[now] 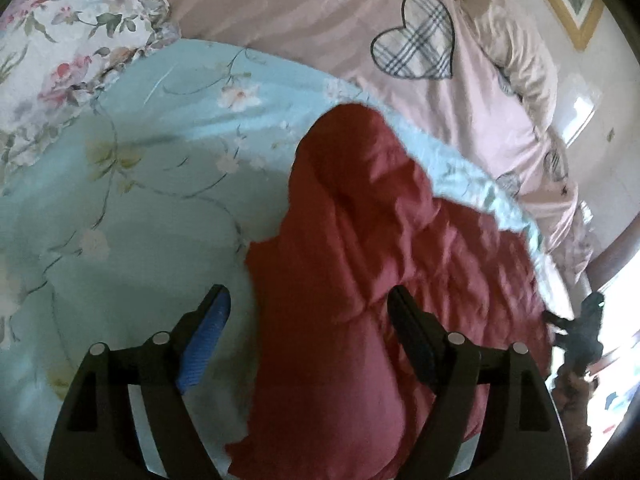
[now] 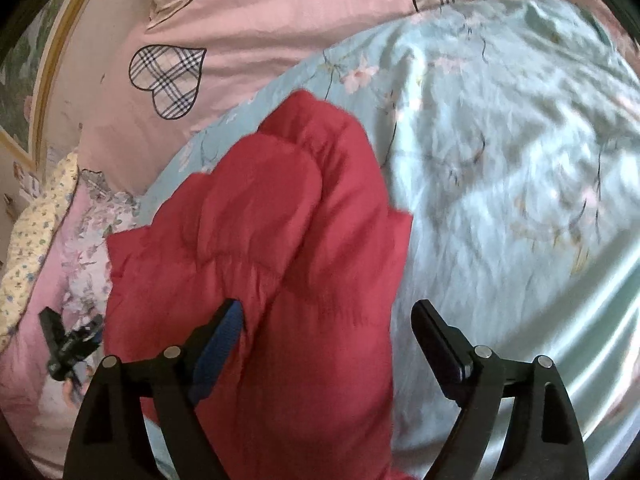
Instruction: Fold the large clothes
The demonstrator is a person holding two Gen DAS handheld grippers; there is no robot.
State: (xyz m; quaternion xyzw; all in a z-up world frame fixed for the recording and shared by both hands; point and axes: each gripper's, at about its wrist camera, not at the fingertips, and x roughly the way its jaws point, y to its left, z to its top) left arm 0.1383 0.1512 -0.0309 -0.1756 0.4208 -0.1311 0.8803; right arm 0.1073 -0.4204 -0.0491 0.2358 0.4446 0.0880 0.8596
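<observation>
Red jacket [image 1: 360, 248] bottom cut off below spread fingers [image 1: 214, 320].

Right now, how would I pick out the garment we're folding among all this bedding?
Find the pale blue floral quilt spread over the pink sheet with plaid hearts. On the quilt lies the red puffy jacket, directly ahead of both open grippers. It is the only solid red, quilted piece; everything around it is pastel and patterned.
</observation>
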